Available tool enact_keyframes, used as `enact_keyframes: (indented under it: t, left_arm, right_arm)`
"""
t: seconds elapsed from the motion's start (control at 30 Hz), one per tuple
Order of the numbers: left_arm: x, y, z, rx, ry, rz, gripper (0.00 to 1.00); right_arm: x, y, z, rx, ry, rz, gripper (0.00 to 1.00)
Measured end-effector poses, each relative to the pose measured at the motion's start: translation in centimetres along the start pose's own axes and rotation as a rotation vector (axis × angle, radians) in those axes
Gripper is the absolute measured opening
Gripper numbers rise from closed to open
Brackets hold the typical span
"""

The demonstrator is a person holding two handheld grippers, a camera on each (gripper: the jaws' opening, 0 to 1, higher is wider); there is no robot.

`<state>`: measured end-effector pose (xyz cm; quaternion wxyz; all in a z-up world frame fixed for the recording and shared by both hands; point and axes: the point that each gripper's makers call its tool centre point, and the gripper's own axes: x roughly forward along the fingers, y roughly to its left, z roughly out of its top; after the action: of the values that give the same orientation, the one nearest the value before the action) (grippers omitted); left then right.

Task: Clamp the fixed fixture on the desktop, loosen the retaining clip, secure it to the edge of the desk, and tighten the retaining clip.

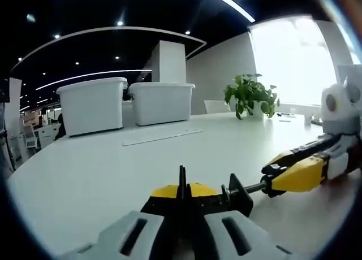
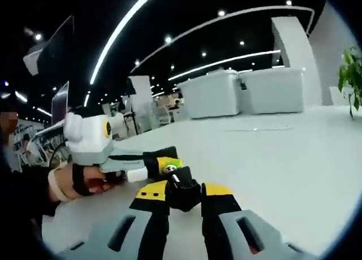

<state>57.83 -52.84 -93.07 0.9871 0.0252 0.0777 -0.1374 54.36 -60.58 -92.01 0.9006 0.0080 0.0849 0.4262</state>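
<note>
Black-and-yellow clamp (image 1: 226,195) lying on white desk (image 1: 102,169), long axis running from left gripper (image 1: 182,229), closed on its jaw end, to right gripper (image 2: 184,226), closed on its handle end.

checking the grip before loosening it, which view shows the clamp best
The left gripper view: the clamp lies across the frame, its black and yellow body held between the left gripper jaws and its screw rod running to the right gripper. The right gripper view shows just one black and yellow end between its jaws.
</note>
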Motion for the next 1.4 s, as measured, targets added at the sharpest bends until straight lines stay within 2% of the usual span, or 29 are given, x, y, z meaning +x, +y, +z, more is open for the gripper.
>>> enact_keyframes:
  t: [0.27, 0.33, 0.4, 0.5, 0.67, 0.77, 0.9, 1.03, 1.07, 1.1, 1.17, 1.2, 1.3, 1.33, 1.4]
  left_arm:
    - [0.0, 0.0, 0.0, 0.000, -0.001, 0.002, 0.04]
    - [0.0, 0.0, 0.0, -0.004, 0.000, 0.001, 0.04]
    - [0.0, 0.0, 0.0, -0.006, 0.000, 0.001, 0.04]
    - [0.0, 0.0, 0.0, -0.009, 0.000, 0.003, 0.04]
    - [0.0, 0.1, 0.0, -0.007, 0.001, 0.007, 0.04]
    - [0.0, 0.1, 0.0, -0.009, 0.001, 0.007, 0.04]
    - [0.0, 0.1, 0.0, -0.009, 0.001, 0.009, 0.04]
    - [0.0, 0.1, 0.0, -0.012, 0.001, 0.010, 0.04]
    - [0.0, 0.1, 0.0, -0.012, 0.001, 0.010, 0.04]
    - [0.0, 0.1, 0.0, -0.016, 0.001, 0.009, 0.04]
    - [0.0, 0.1, 0.0, -0.018, 0.001, 0.008, 0.04]
    - [0.0, 0.1, 0.0, -0.017, 0.001, 0.008, 0.04]
    - [0.0, 0.2, 0.0, -0.018, 0.001, 0.007, 0.04]
    - [0.0, 0.2, 0.0, -0.018, 0.001, 0.007, 0.04]
    - [0.0, 0.2, 0.0, -0.018, 0.001, 0.006, 0.04]
  right_arm:
    - [-0.2, 0.9, 0.3, -0.345, -0.042, -0.057, 0.20]
    - [-0.4, 1.0, 0.6, -0.395, -0.043, -0.071, 0.20]
    - [-0.2, 1.6, 0.7, -0.517, -0.049, -0.080, 0.20]
    - [-0.6, 2.0, 0.6, -0.642, -0.054, -0.099, 0.20]
    - [-0.3, 1.5, 0.4, -0.716, -0.051, -0.124, 0.20]
    - [-0.3, 1.4, 0.4, -0.816, -0.049, -0.145, 0.20]
    - [-0.3, 1.8, 0.5, -0.891, -0.054, -0.159, 0.20]
    - [0.1, 1.3, 0.4, -0.879, -0.052, -0.151, 0.21]
    - [0.1, 1.6, 0.4, -0.889, -0.052, -0.127, 0.22]
    - [0.2, 2.1, 0.3, -0.829, -0.056, -0.078, 0.25]
    - [-0.1, 2.2, 0.7, -0.496, -0.072, -0.040, 0.35]
    - [-0.6, 2.5, 1.3, -0.367, -0.069, -0.031, 0.39]
    - [-1.0, 1.8, 2.3, -0.057, -0.074, 0.016, 0.49]
    - [-0.9, 1.4, 2.1, 0.048, -0.067, 0.033, 0.52]
    - [-0.7, 0.2, 1.0, 0.227, -0.007, 0.030, 0.49]
